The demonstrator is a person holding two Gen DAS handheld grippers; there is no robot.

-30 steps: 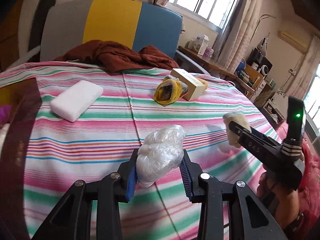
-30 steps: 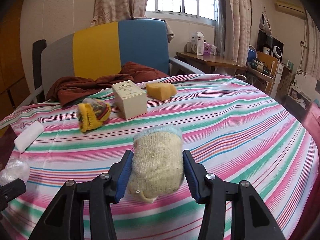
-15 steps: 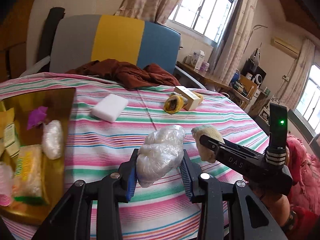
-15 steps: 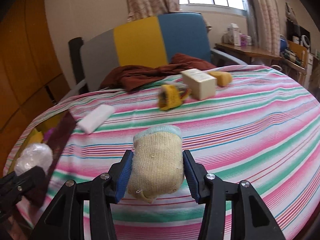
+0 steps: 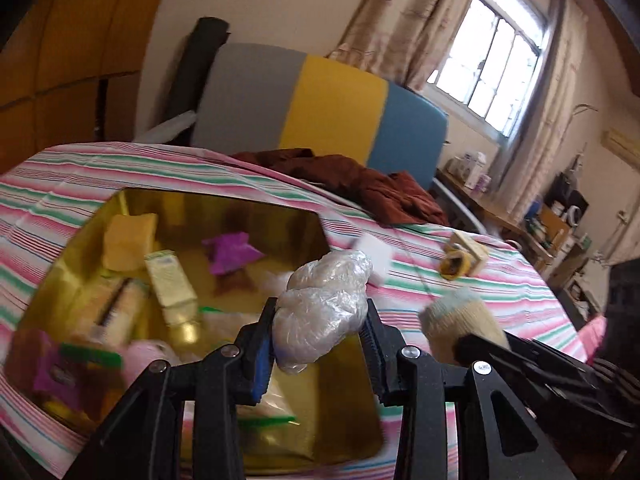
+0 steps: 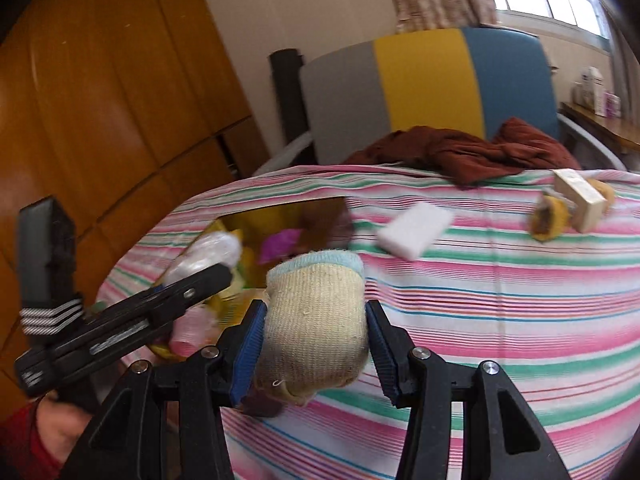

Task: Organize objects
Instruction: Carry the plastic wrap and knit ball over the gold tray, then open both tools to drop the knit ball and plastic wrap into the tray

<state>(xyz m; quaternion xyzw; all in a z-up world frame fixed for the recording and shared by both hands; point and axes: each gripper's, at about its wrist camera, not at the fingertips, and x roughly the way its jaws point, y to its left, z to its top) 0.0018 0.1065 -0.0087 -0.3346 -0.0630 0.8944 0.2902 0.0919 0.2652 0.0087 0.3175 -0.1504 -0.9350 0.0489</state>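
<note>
My left gripper (image 5: 318, 340) is shut on a crumpled clear plastic bag (image 5: 324, 304) and hangs over the gold box (image 5: 352, 446) sunk in the striped cloth. The box holds several items, among them a purple wrapper (image 5: 232, 252) and a pale tube (image 5: 170, 284). My right gripper (image 6: 314, 338) is shut on a rolled cream sock with a light blue cuff (image 6: 316, 320). It hovers just right of the box (image 6: 320, 202). In the left wrist view the sock (image 5: 460, 320) and the right gripper's finger (image 5: 520, 360) show at the right.
A white sponge block (image 6: 414, 230), a yellow pouch (image 6: 550, 218) and a small cream carton (image 6: 582, 194) lie further back on the striped cloth (image 6: 500, 300). A dark red garment (image 6: 472, 152) is heaped before a grey, yellow and blue chair (image 6: 424, 88). A wooden wardrobe (image 6: 100, 100) stands left.
Both grippers have swung left and a little up, each still gripping its item. The gold box has come into full view under the left gripper; the sponge, pouch and carton now sit far right.
</note>
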